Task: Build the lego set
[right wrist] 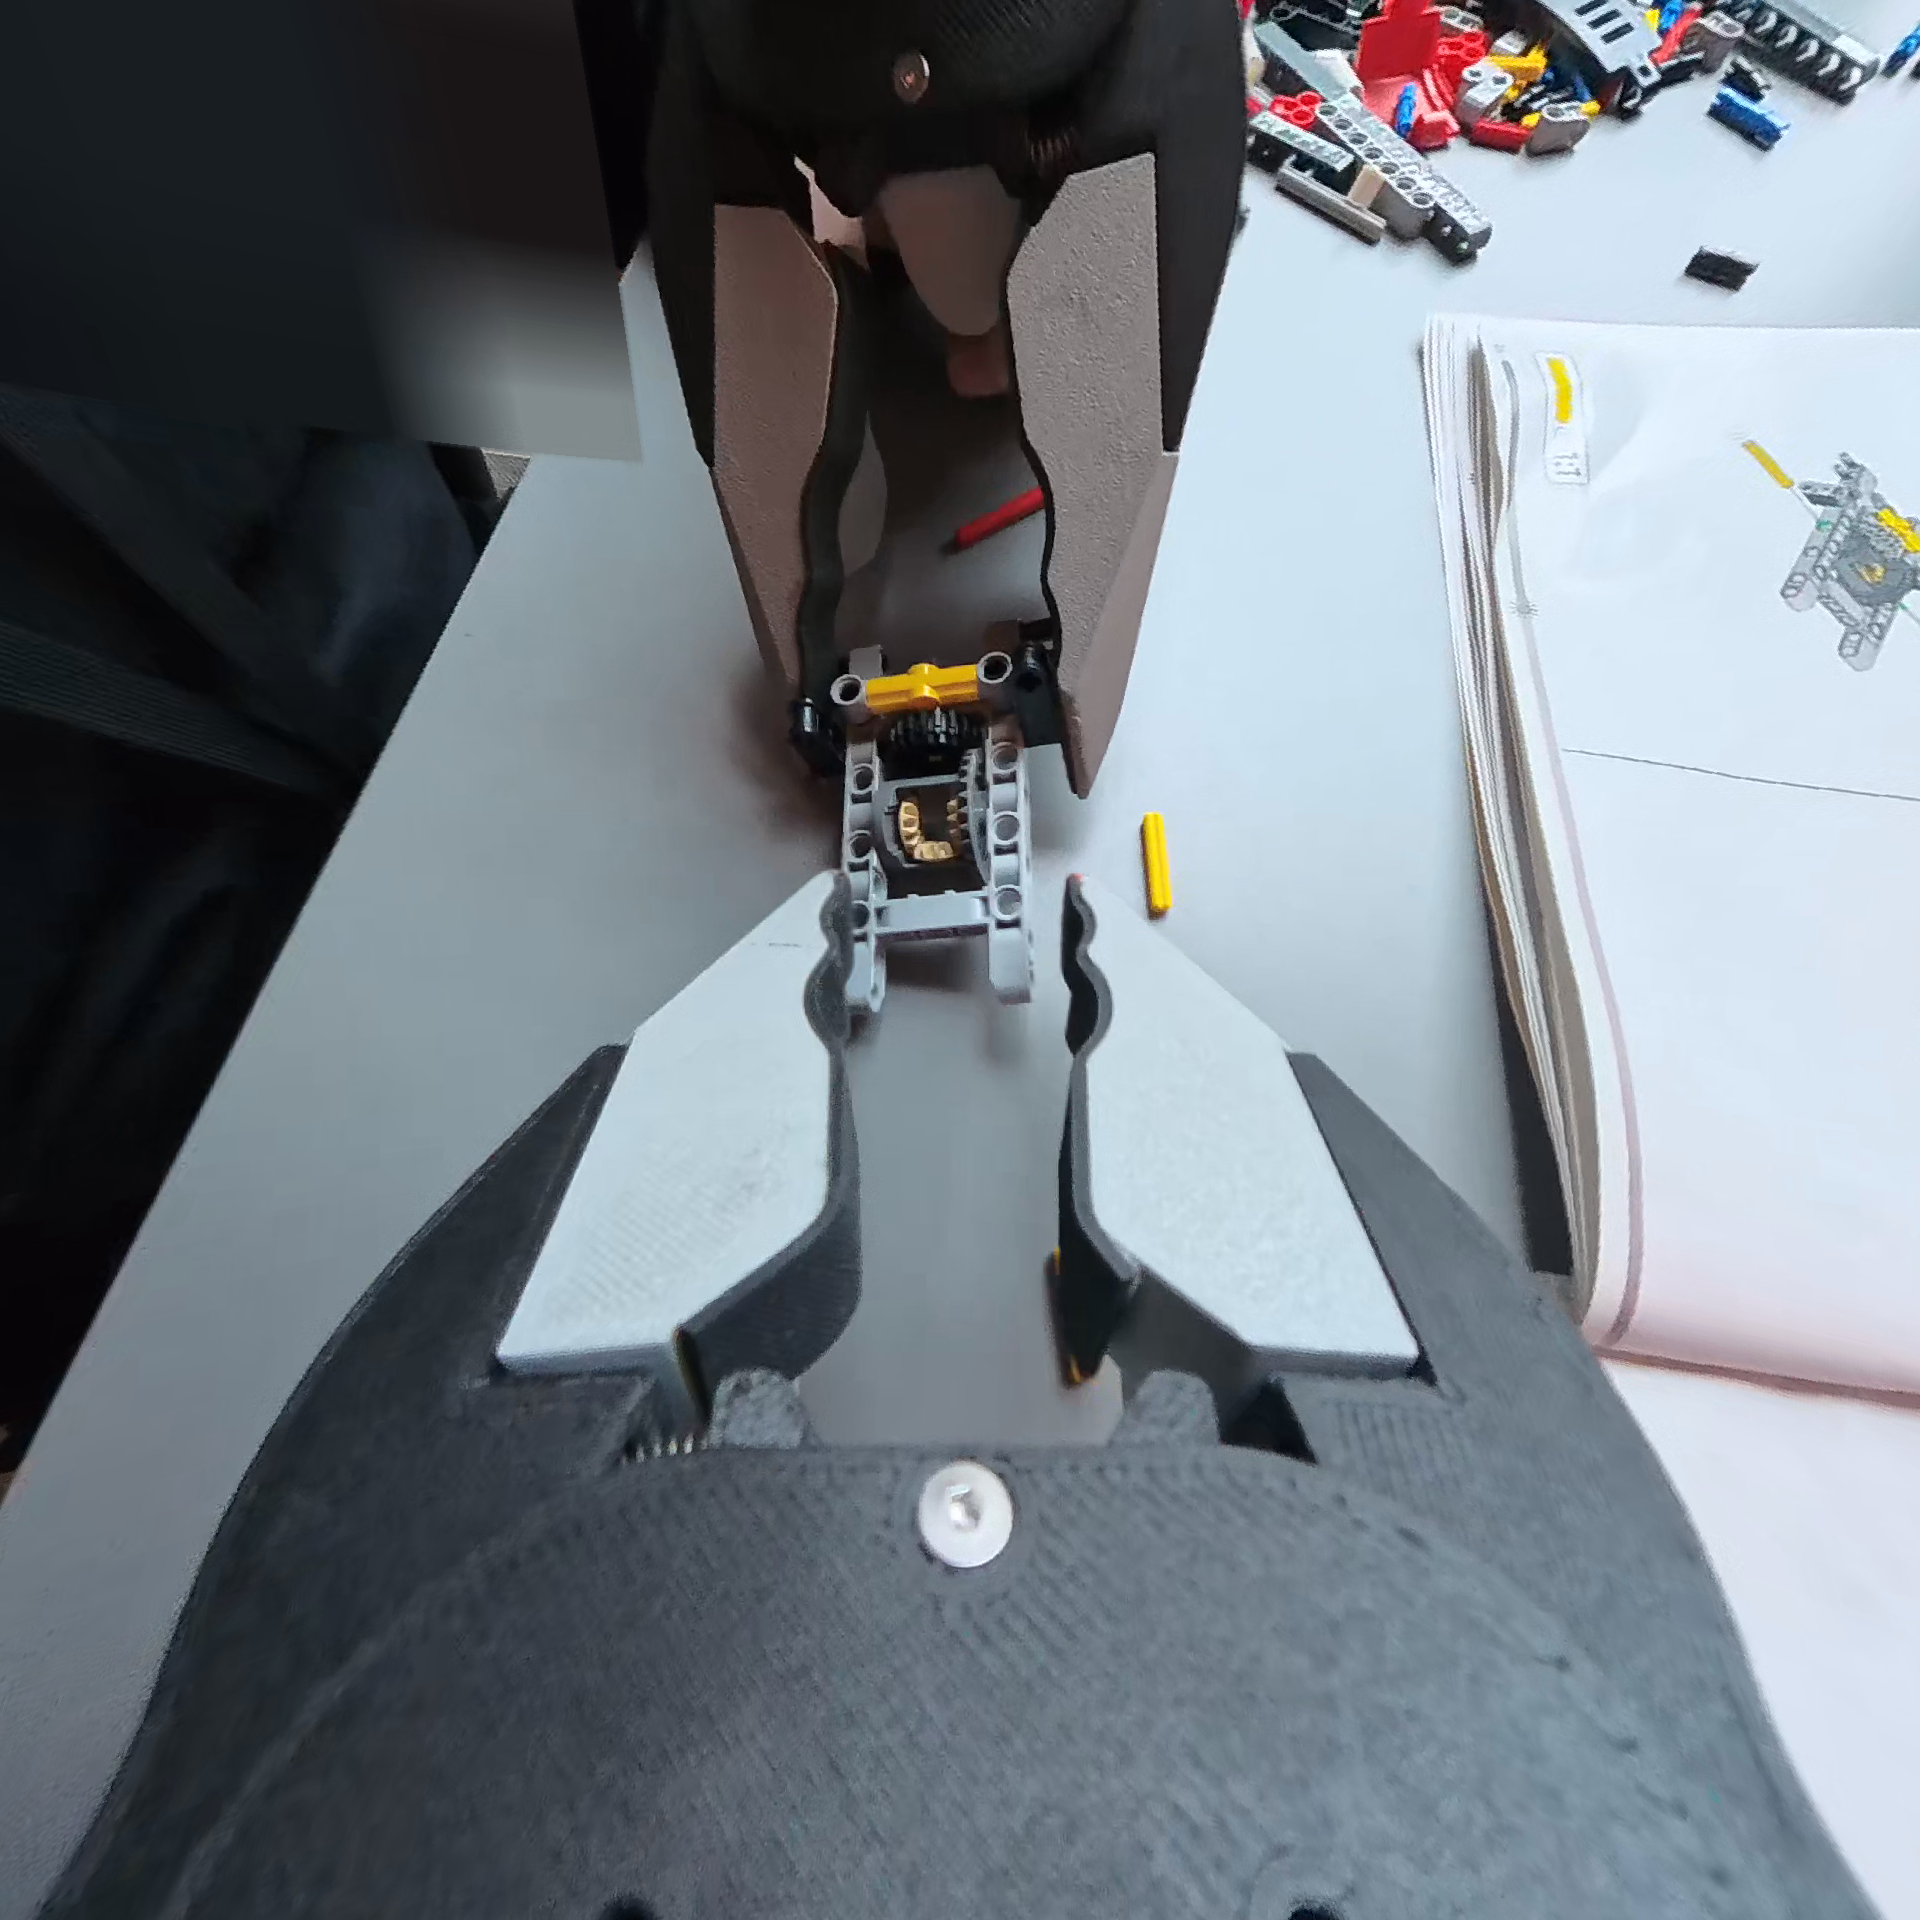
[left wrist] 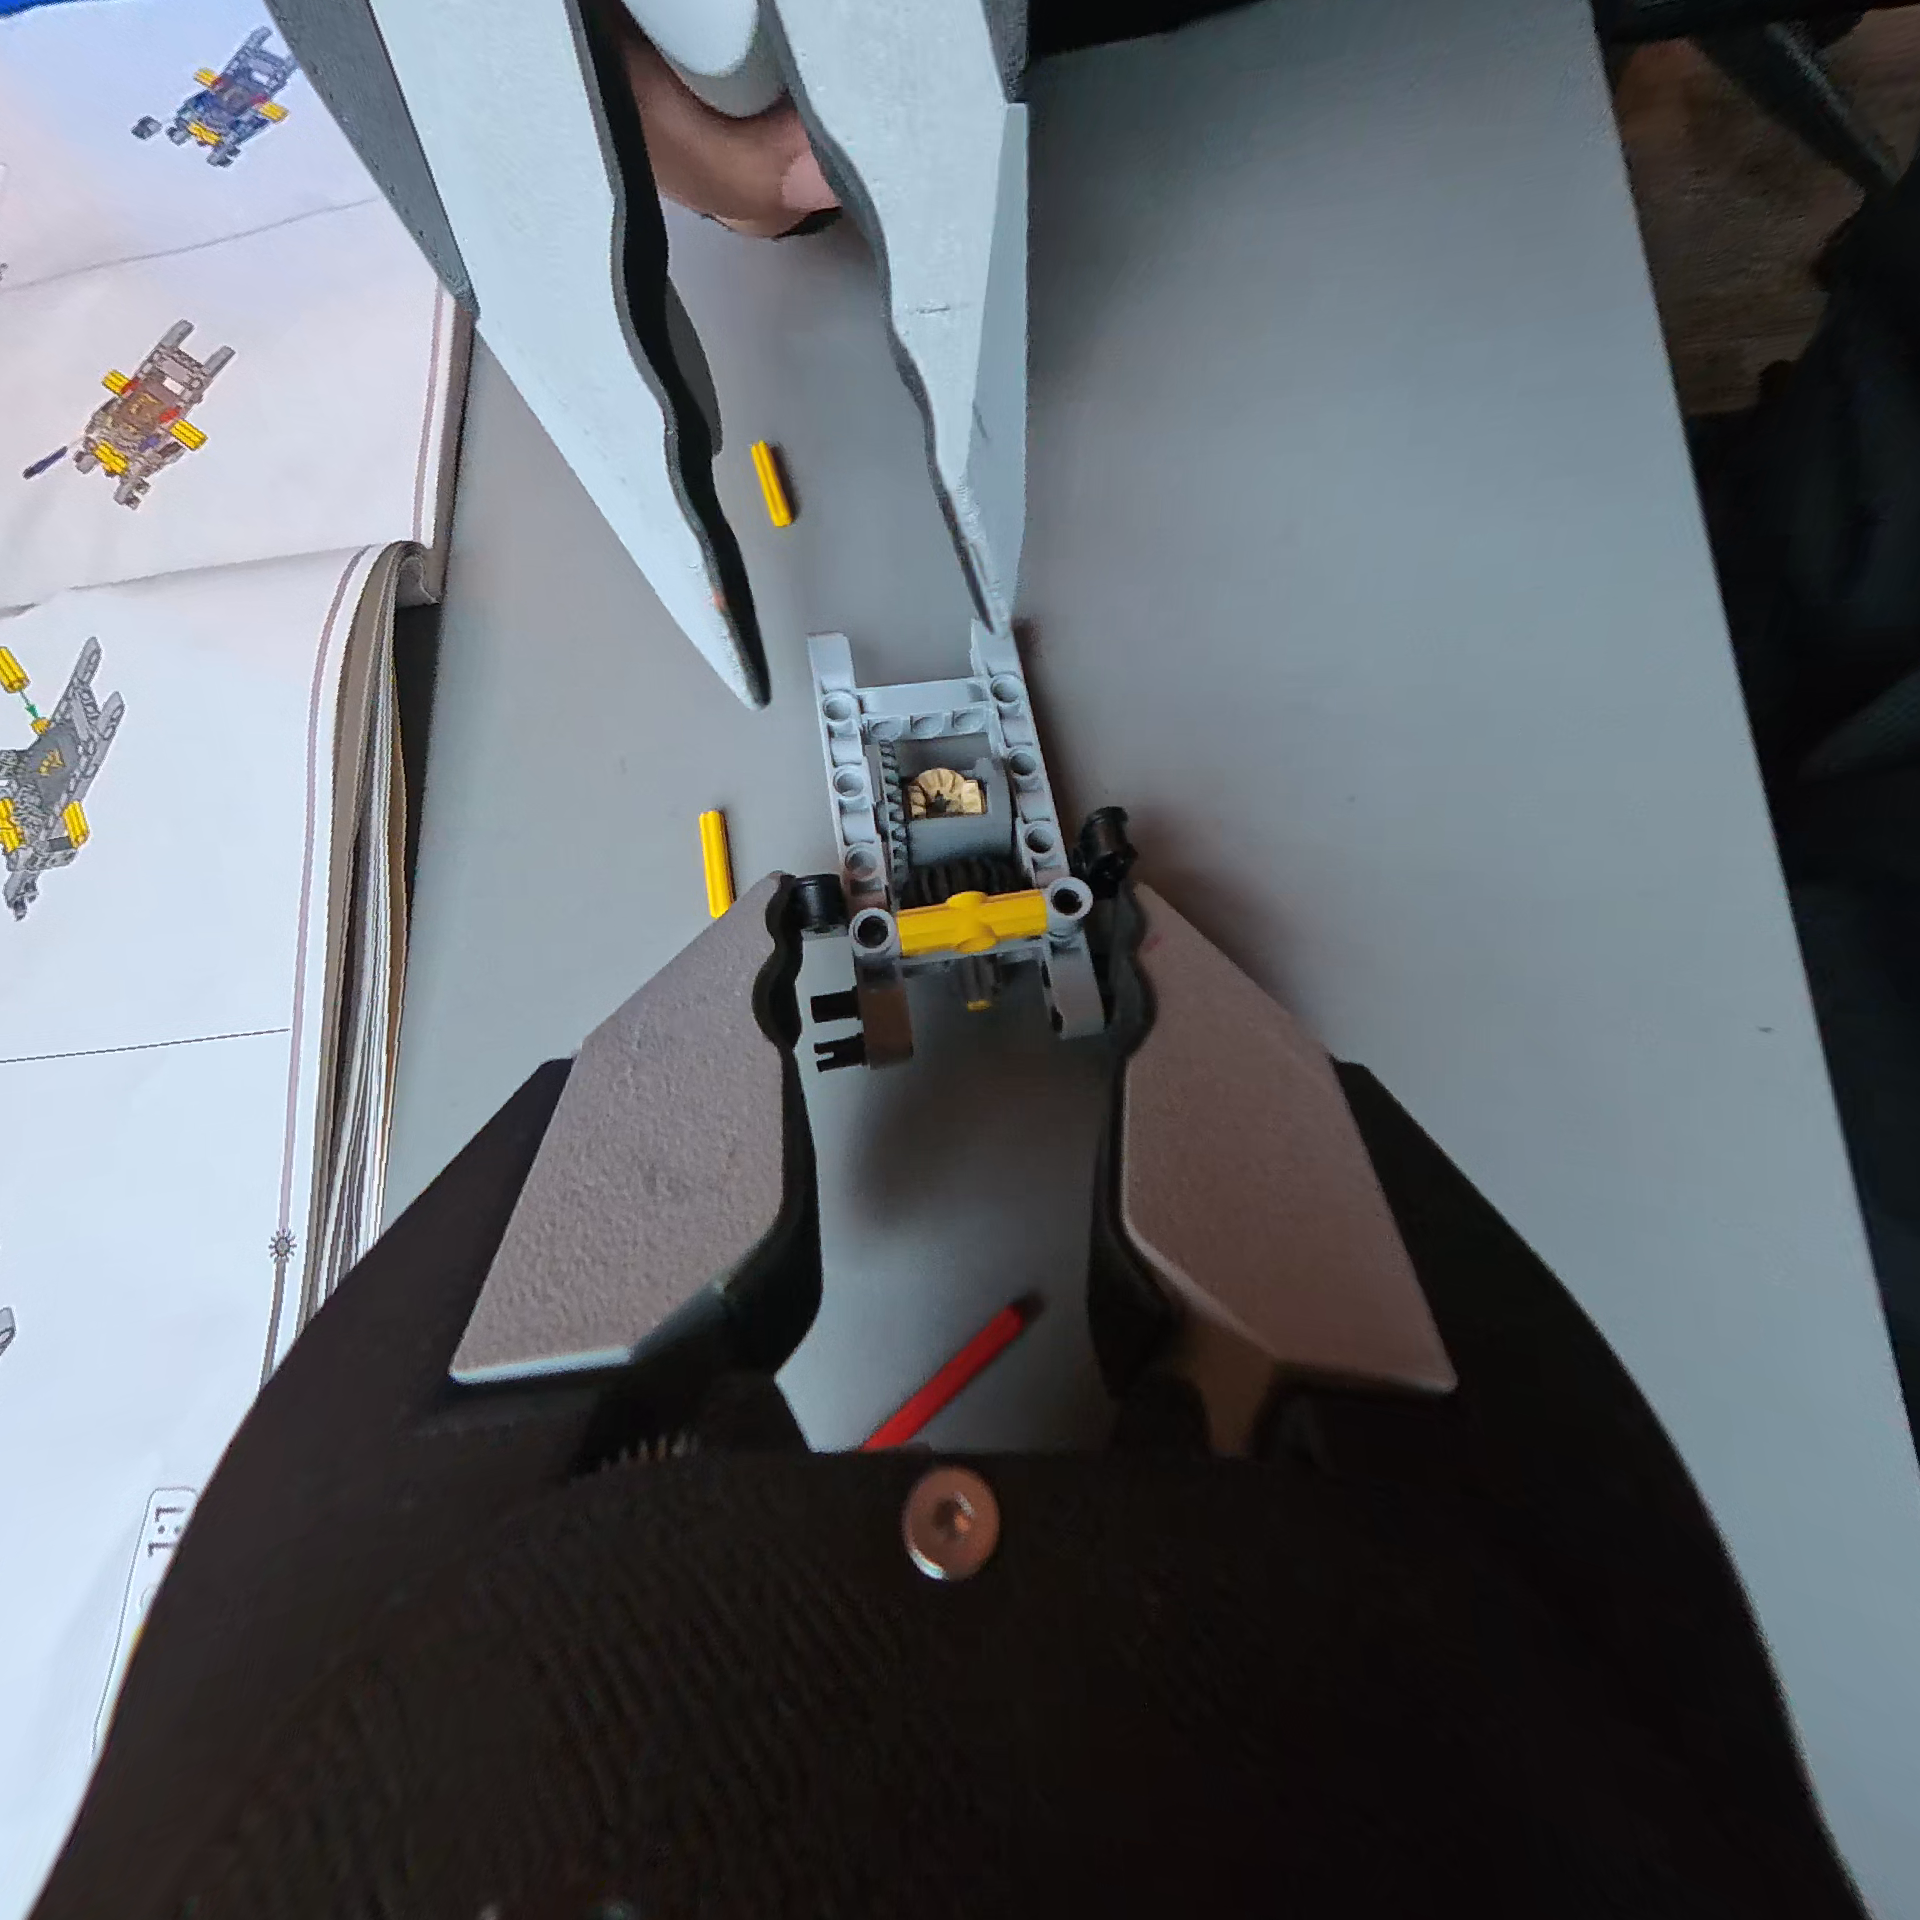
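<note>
A small grey Lego frame with a yellow cross-piece and tan gear (left wrist: 951,831) sits on the pale grey bench (left wrist: 1351,727), caught between two claws that face each other. The left claw (left wrist: 951,940), brown-grey fingered, is closed on the frame's yellow end, its tips pressing the black pins at either side. The right claw (right wrist: 951,935), light grey, stands partly open around the opposite end; one finger touches a frame arm, the other stands clear. Whether it truly grips is hard to tell. A red rod (left wrist: 956,1371) lies between the left claw's fingers, partly hidden. Two yellow axles (left wrist: 715,862) lie nearby. An open instruction booklet (left wrist: 156,831) runs off the edge, and a blurred pile of loose bricks (right wrist: 1507,94) is cut off.
</note>
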